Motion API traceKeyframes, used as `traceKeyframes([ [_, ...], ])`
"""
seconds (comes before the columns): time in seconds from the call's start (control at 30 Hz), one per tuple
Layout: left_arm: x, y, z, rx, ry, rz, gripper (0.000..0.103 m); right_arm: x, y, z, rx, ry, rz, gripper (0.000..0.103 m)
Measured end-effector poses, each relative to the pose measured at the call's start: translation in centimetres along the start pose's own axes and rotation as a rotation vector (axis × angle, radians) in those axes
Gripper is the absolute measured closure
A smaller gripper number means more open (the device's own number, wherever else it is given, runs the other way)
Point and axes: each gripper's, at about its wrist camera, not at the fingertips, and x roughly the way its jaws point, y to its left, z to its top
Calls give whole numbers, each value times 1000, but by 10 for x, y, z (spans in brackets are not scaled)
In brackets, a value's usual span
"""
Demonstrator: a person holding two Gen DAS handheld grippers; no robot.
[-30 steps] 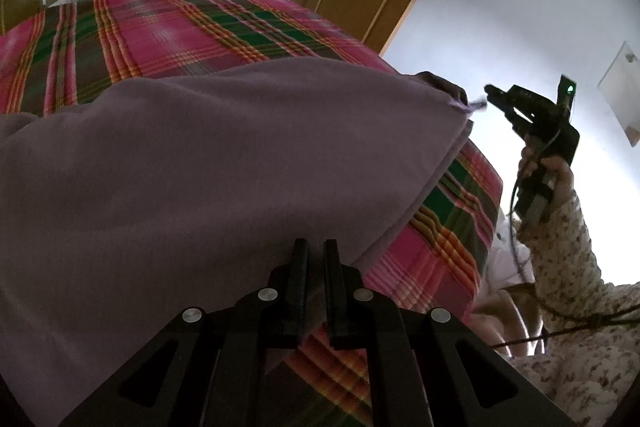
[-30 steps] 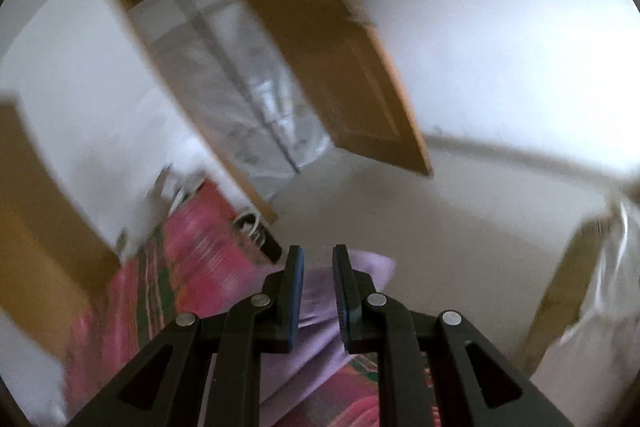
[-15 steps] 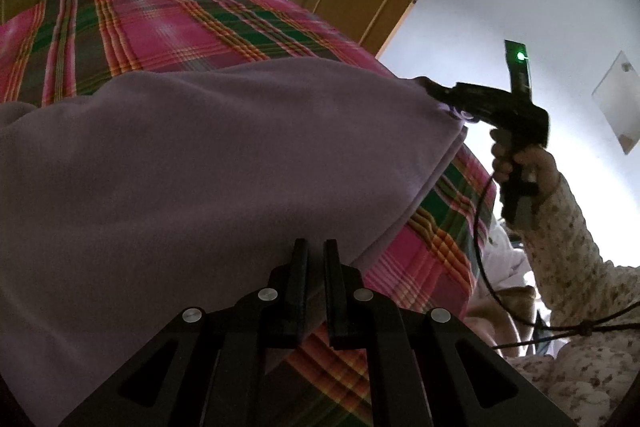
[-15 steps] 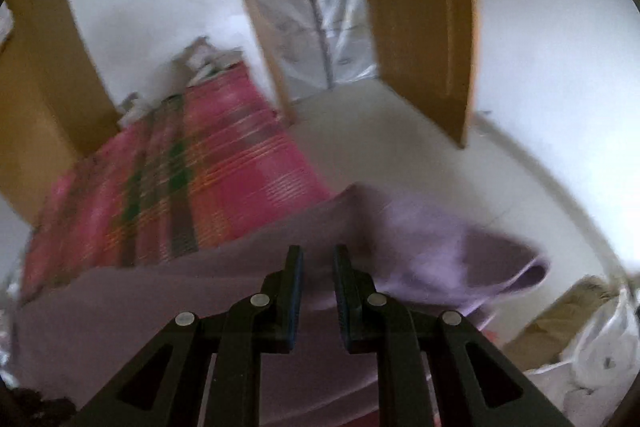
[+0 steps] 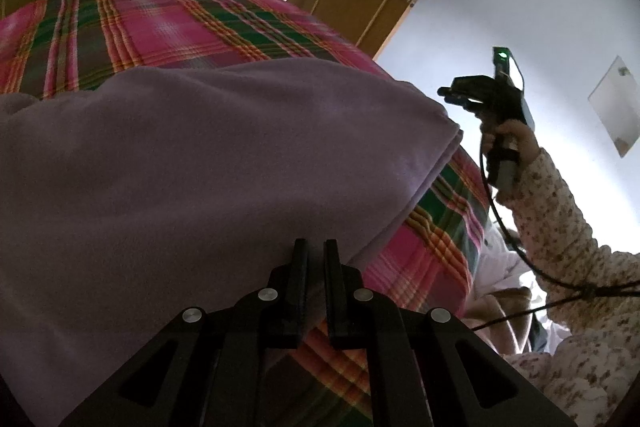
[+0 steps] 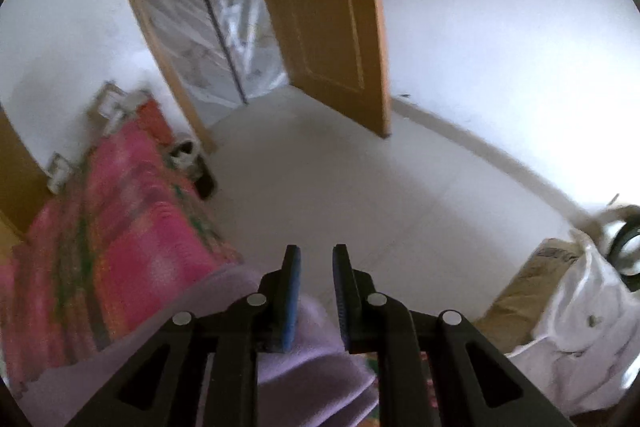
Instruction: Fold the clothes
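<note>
Left side first: the left gripper [image 5: 316, 247] has its jaws nearly closed, only a thin slot between them, and the near edge of the purple fleece garment [image 5: 208, 163] runs right across that slot. It looks pinched in there, but the fingers hide the actual contact, so I can't swear to it. Ahead of those jaws the fleece spreads out wide and flat over the plaid bedspread [image 5: 168, 23], and its right-hand edge shows stacked layers, so it already lies doubled over at least once.

Handling guess: soft, thick, light fleece. It'll drape and sag, not hold a crease, and it isn't slippery, so the pads should bite fine. I'd grab it at corners or along the layered edge, catching all layers at once, otherwise the lower one will trail.

Over on the right, the right gripper [image 6: 316, 259] has its jaws parted a clear gap with nothing between them; floor shows through. The fleece corner sits below and just behind its fingertips, down to the left of the jaws. From the left wrist view, that gripper is up in the air to the right of the garment's far corner, near it but apart.

Could be mid-fold or between folds, can't tell.
</note>
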Motion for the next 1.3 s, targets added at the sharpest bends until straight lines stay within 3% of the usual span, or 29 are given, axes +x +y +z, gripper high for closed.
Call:
traceKeyframes([
  [0.13,-2,0,-3,-4,-6,1,96,-24,-12,-21,44,-12,95,87],
  [0.27,-4,0,-5,-2,-10,-2,96,-40,-30,-53,125,25,175,86],
  [0.4,-6,2,-8,-5,-14,-2,96,-39,-27,-73,114,67,227,85],
  [0.53,-7,3,-10,-11,-20,-2,96,-40,-18,-77,94,59,236,75],
  [0.67,-9,3,-13,-18,-26,-5,96,-42,-13,-79,77,53,211,74],
  [0.87,-12,4,-14,-23,-29,-2,96,-45,-4,-83,23,34,171,98],
  [1.17,-19,8,-17,-31,-45,16,96,-69,-18,-82,51,-3,211,99],
  [1.3,-23,12,-20,-41,-50,17,96,-64,-17,-85,51,10,176,99],
])
